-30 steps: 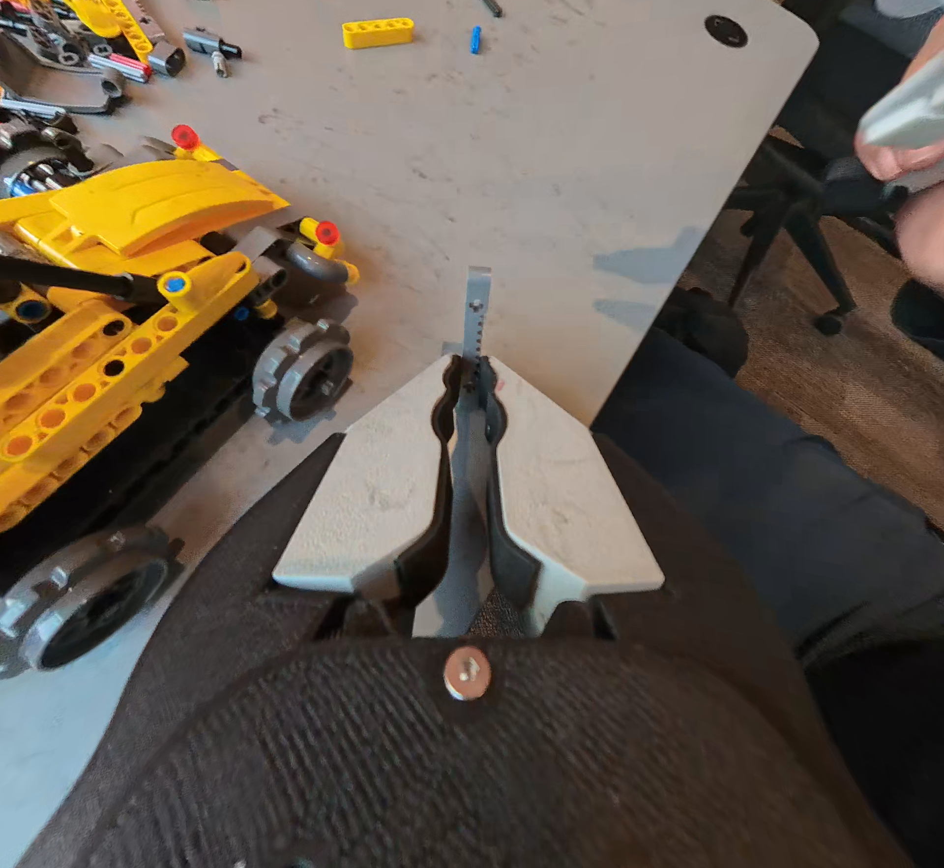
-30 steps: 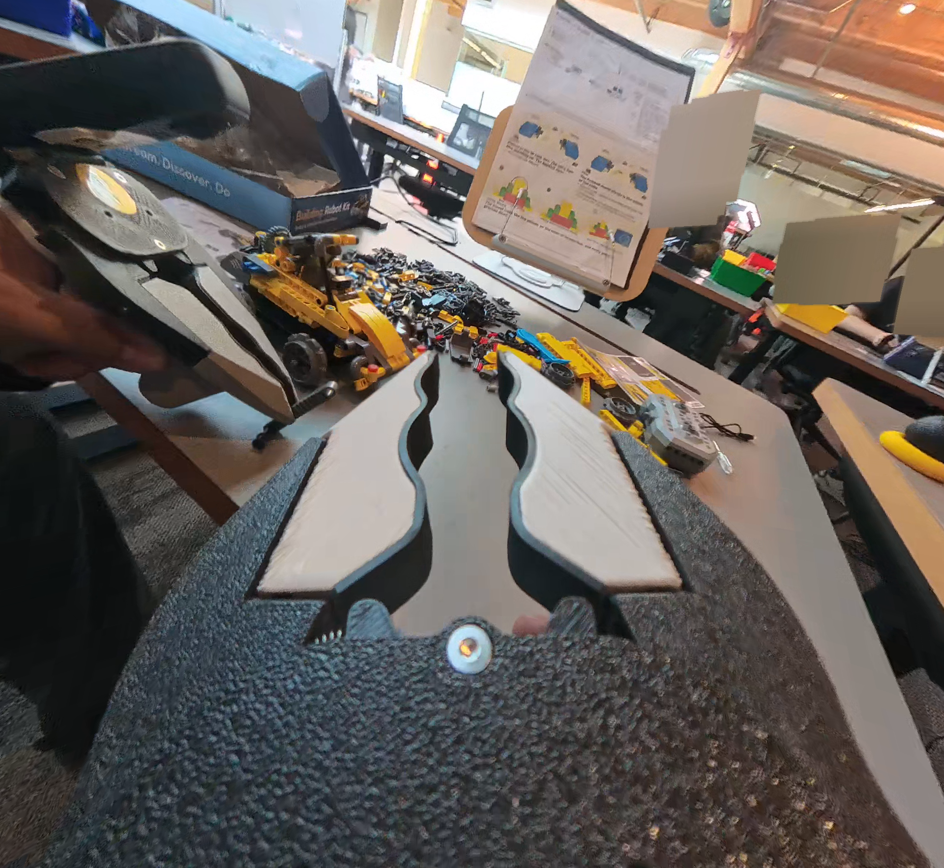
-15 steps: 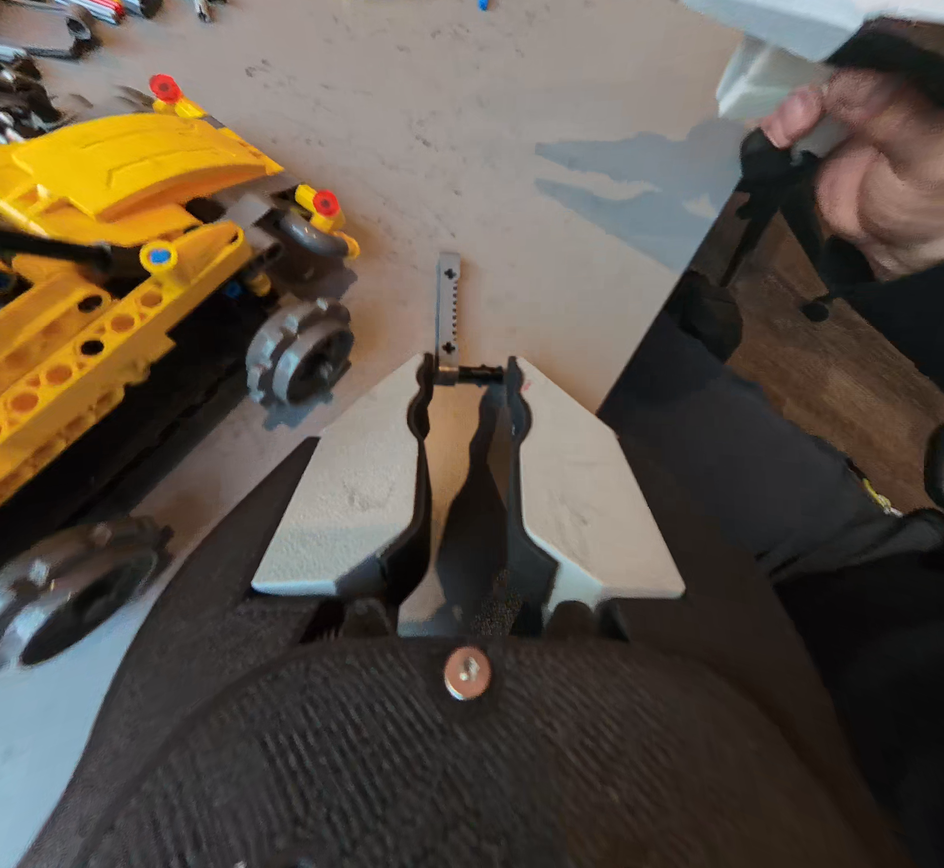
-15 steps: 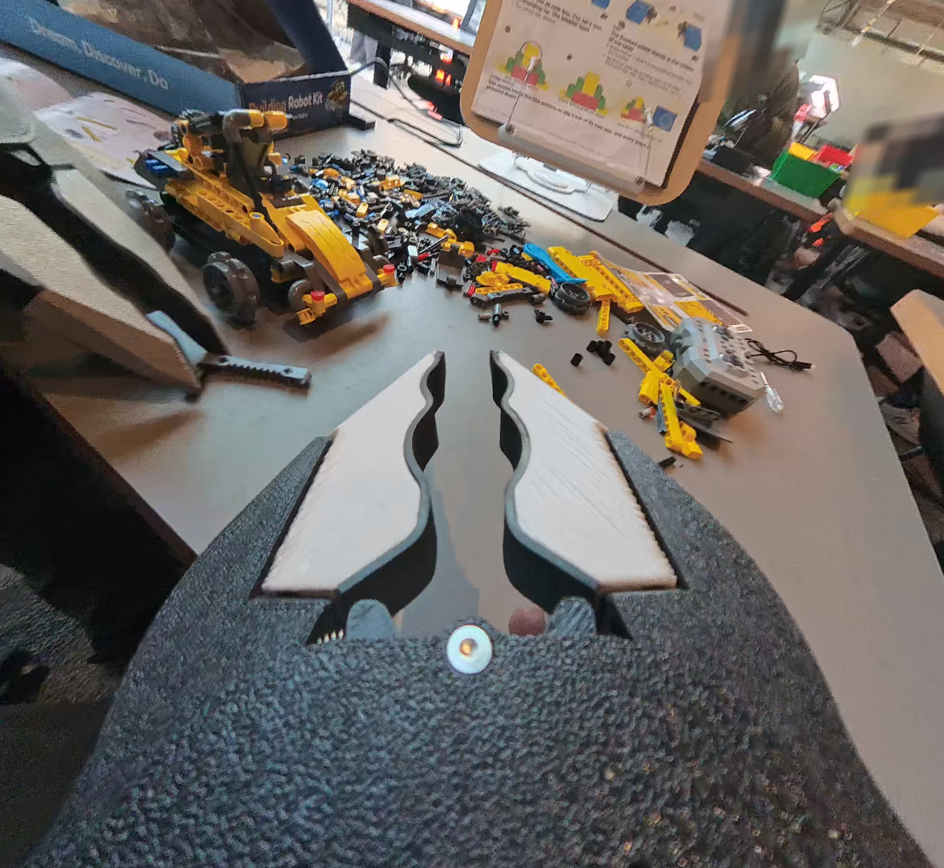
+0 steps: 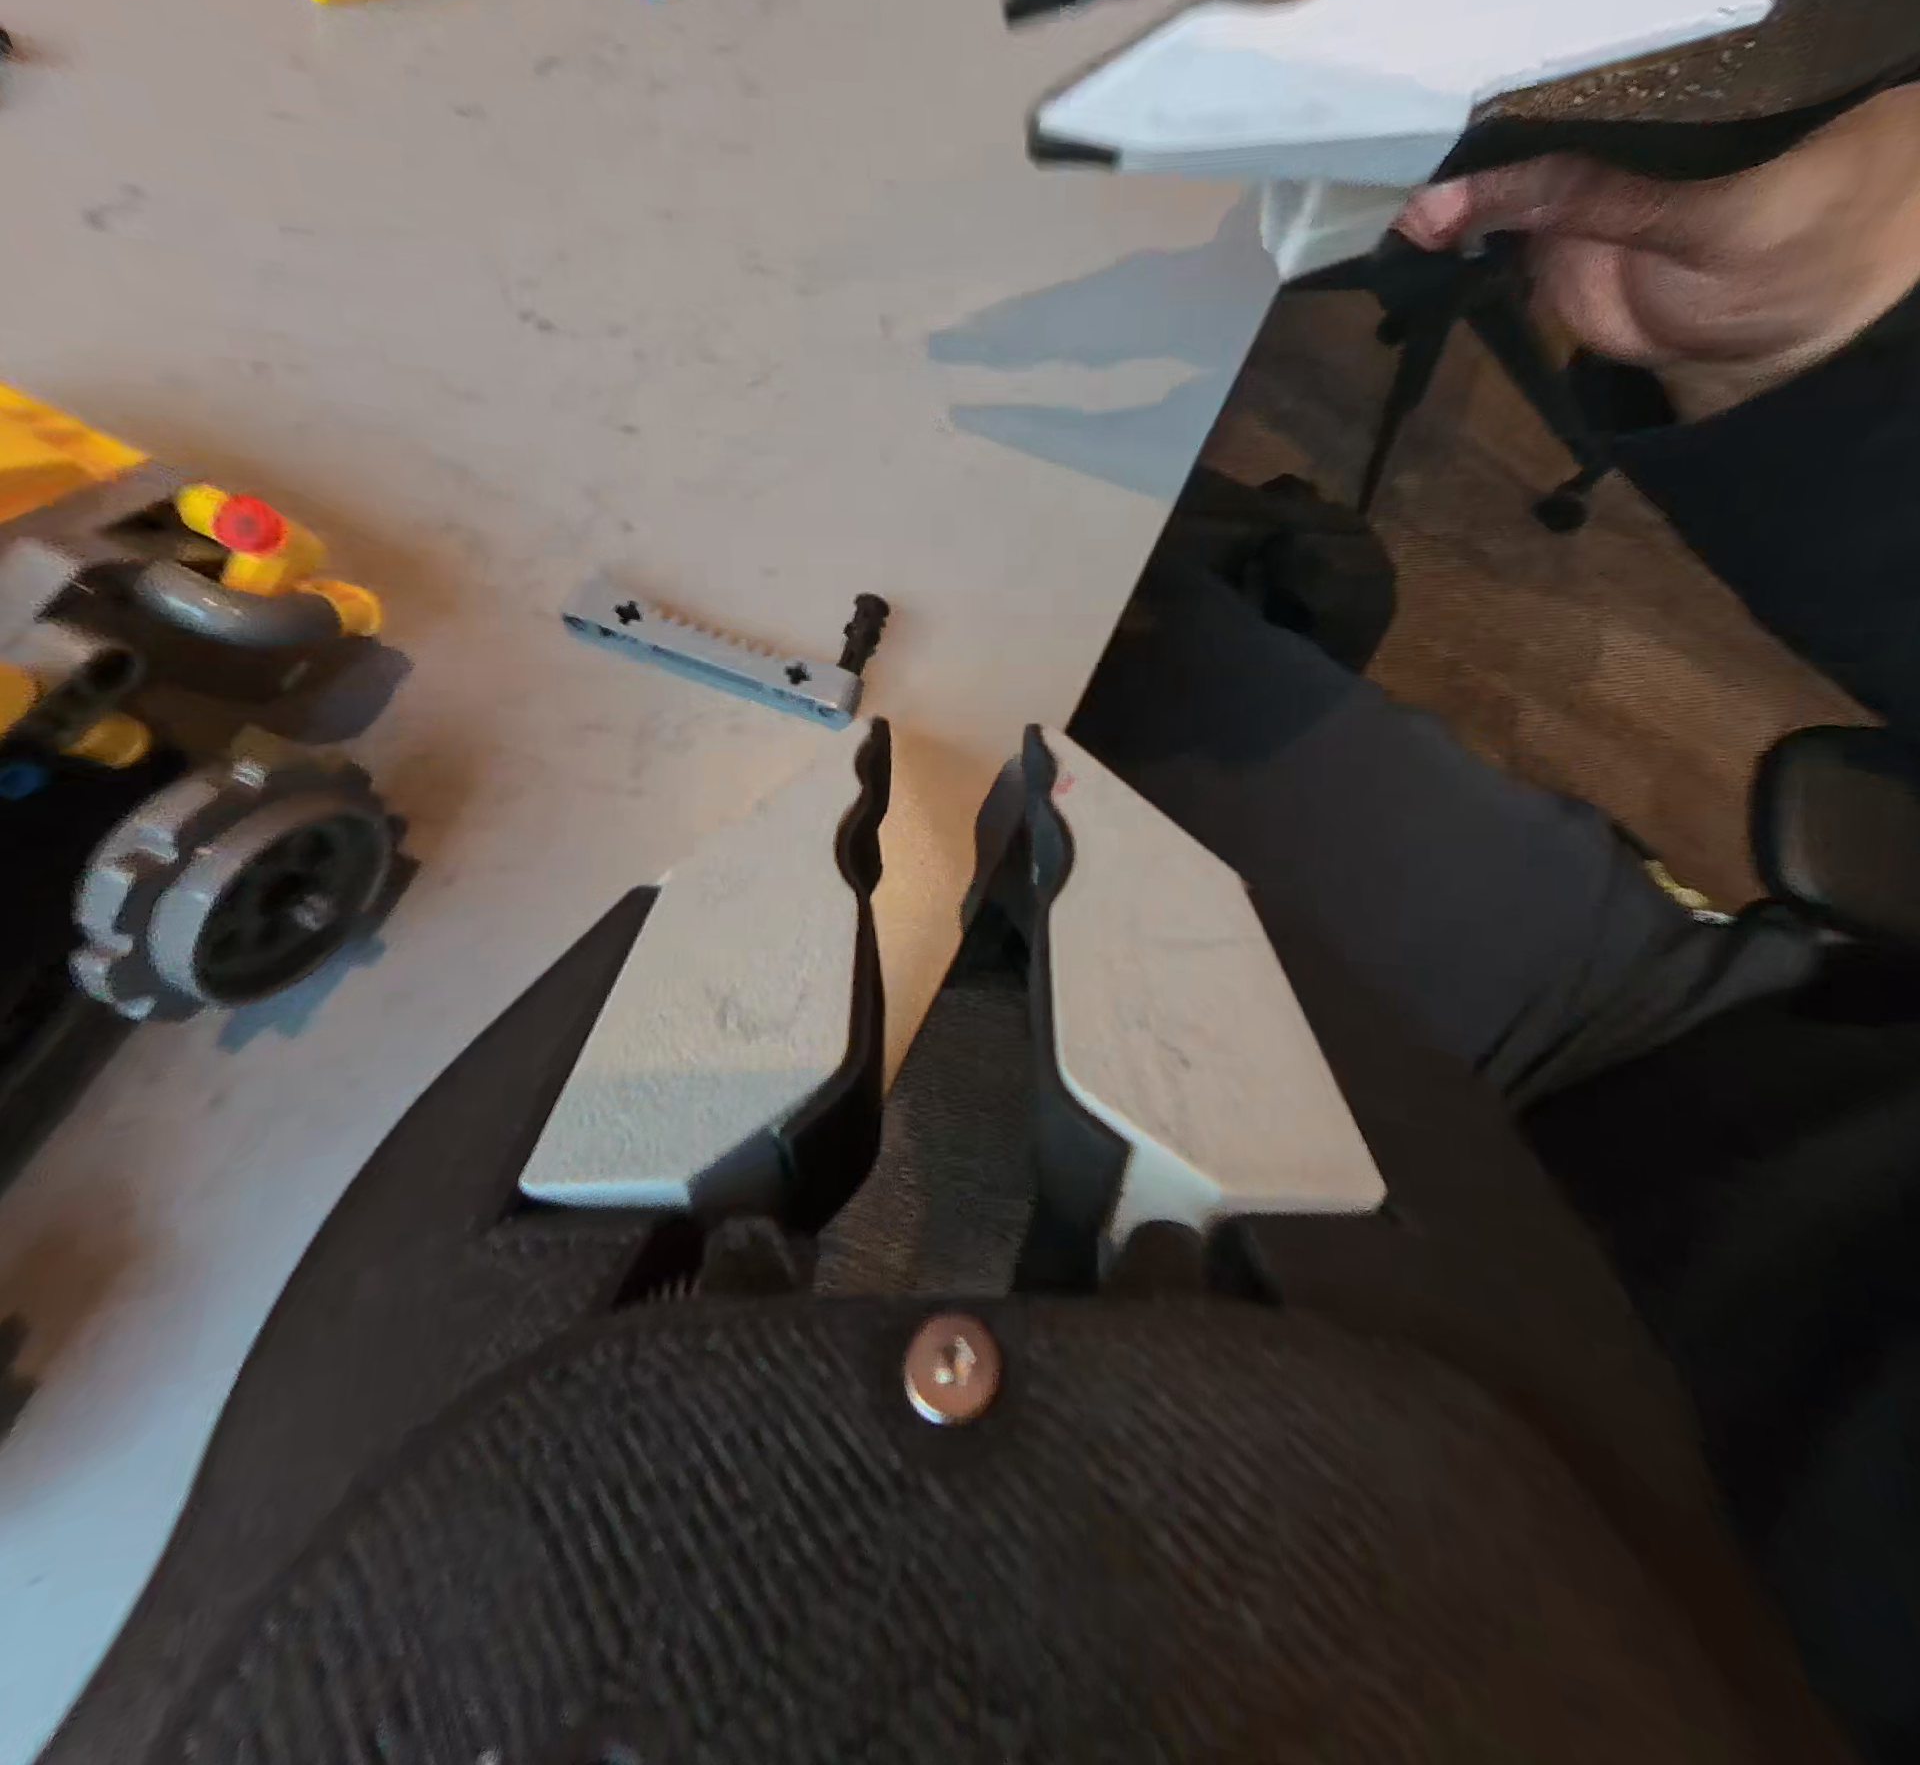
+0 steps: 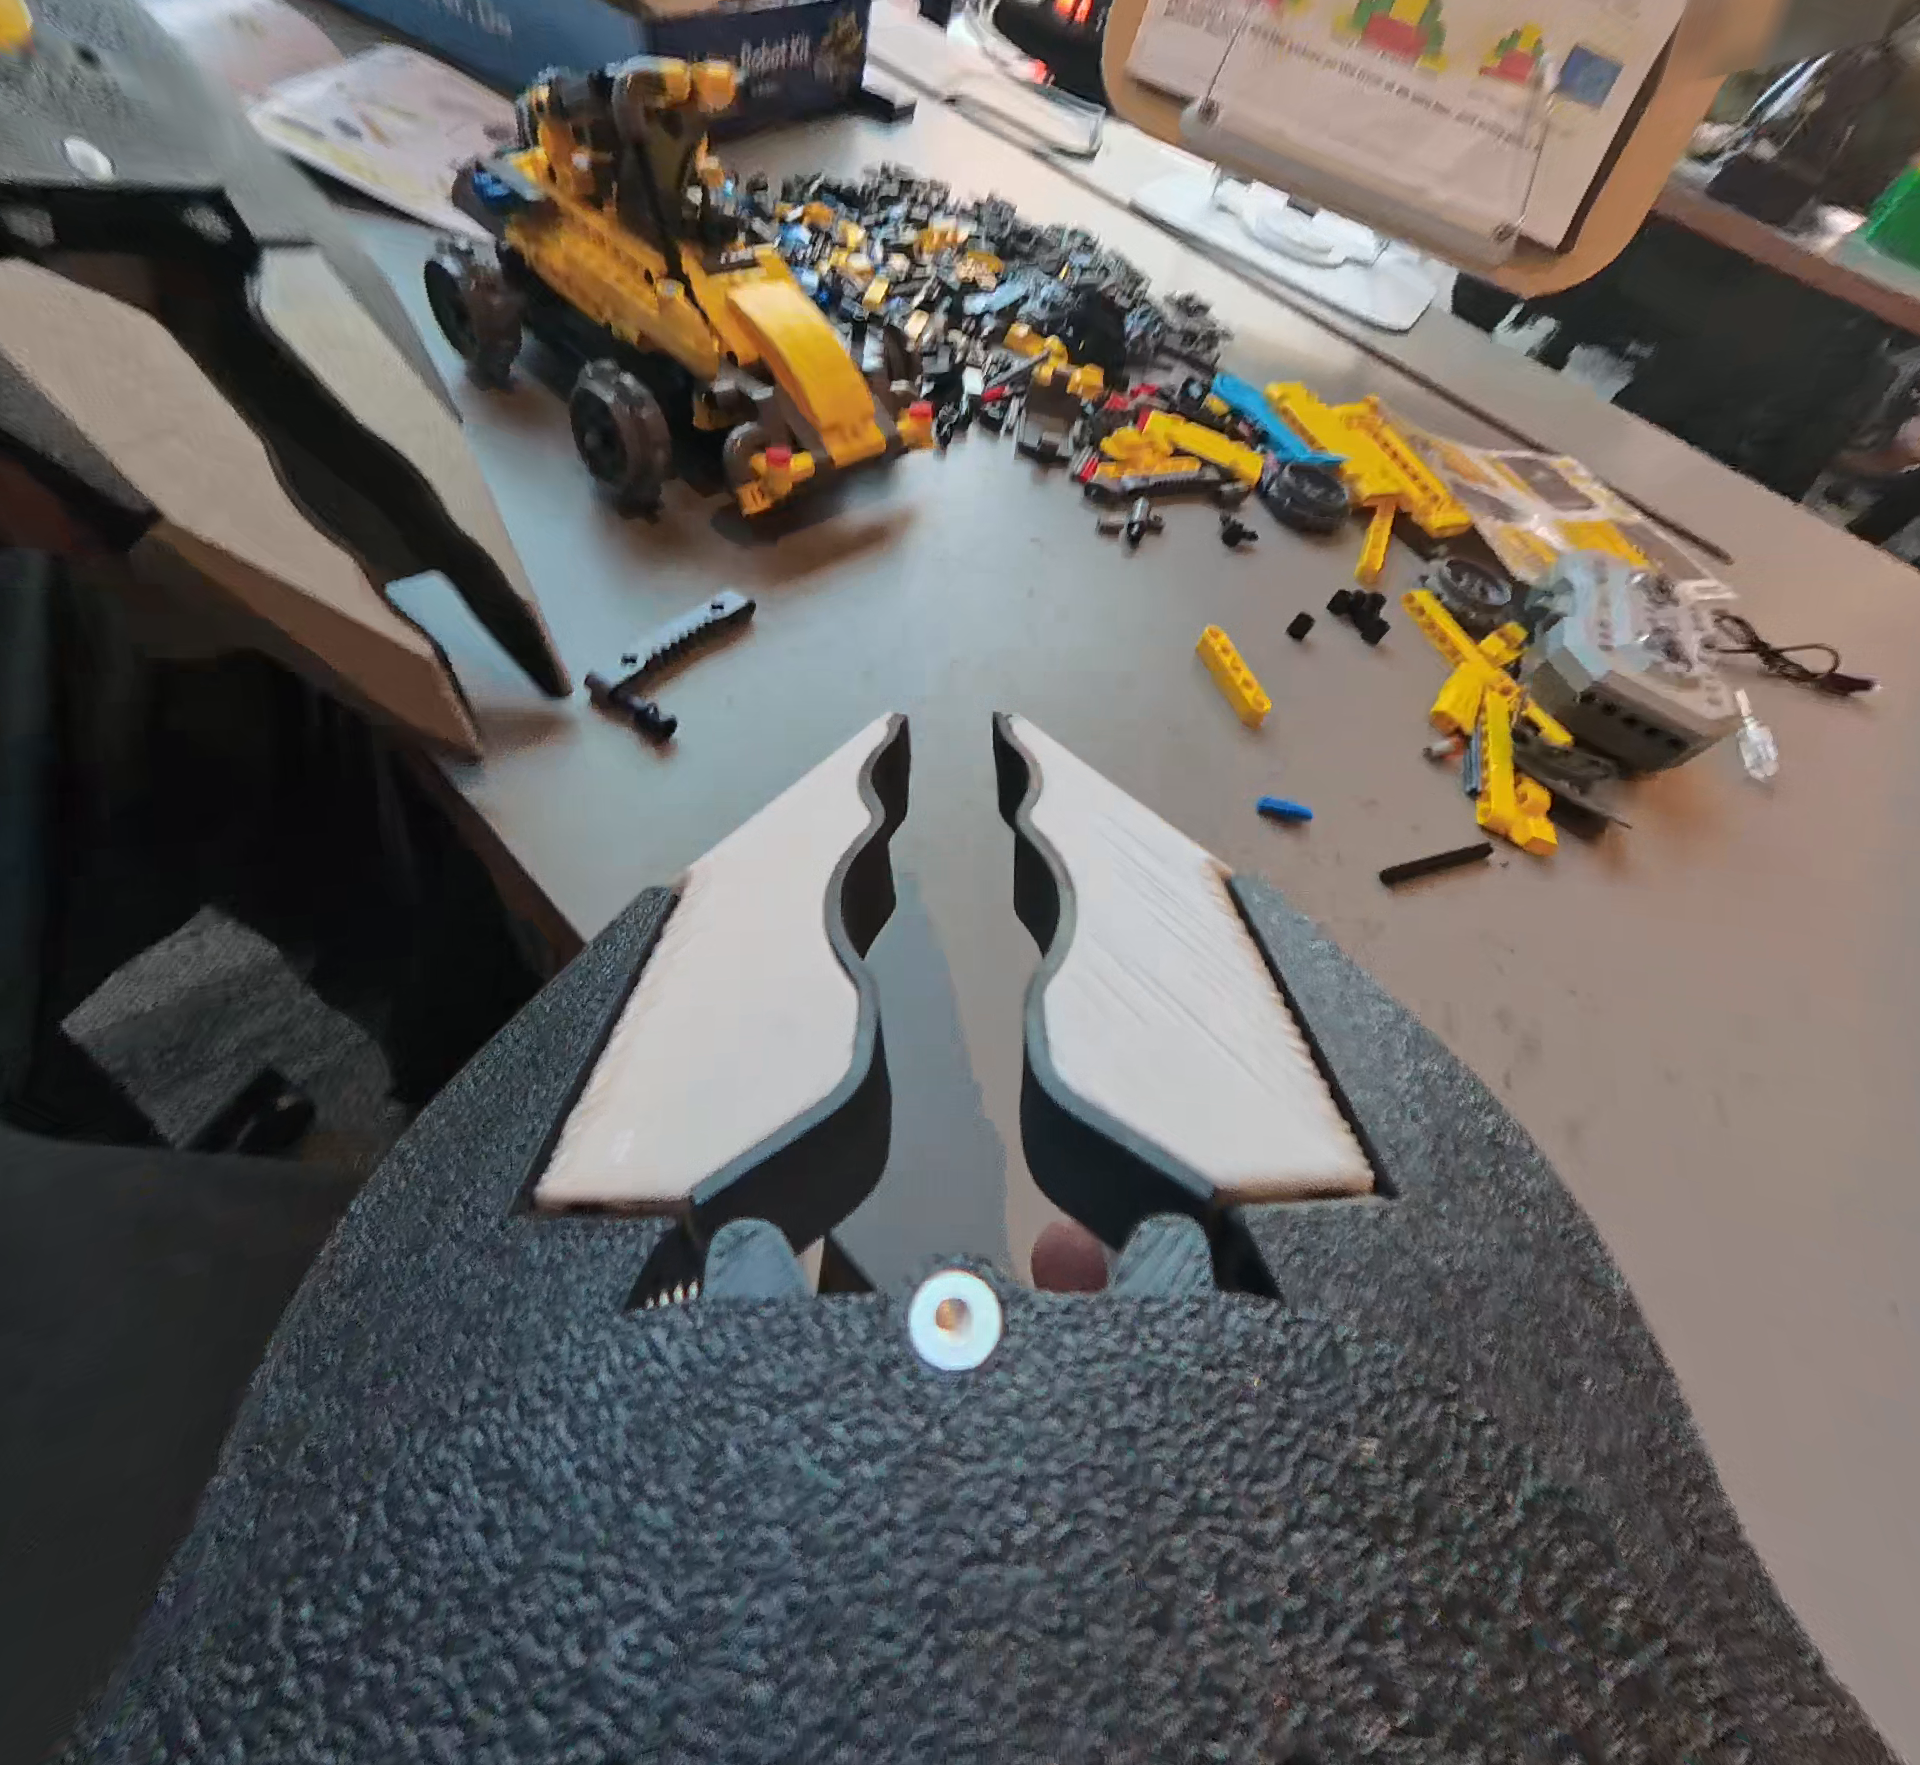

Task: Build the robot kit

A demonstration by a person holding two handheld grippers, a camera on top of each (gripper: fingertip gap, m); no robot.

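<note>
The grey surface (image 5: 644,281) is carrying a yellow car (image 6: 686,344) and loose bricks (image 6: 1039,333). The left tool (image 5: 956,749) is hovering, parted and empty, just behind a grey rack (image 5: 717,653). The right tool (image 6: 951,728) is hanging parted, empty, nearby.

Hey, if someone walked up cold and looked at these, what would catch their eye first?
Probably the yellow and black brick-built vehicle at the table's left, backed by a heap of loose black and yellow building pieces. Nearer, a small grey toothed rack piece lies flat on the grey tabletop, just ahead of the open left hand-held gripper.
</note>
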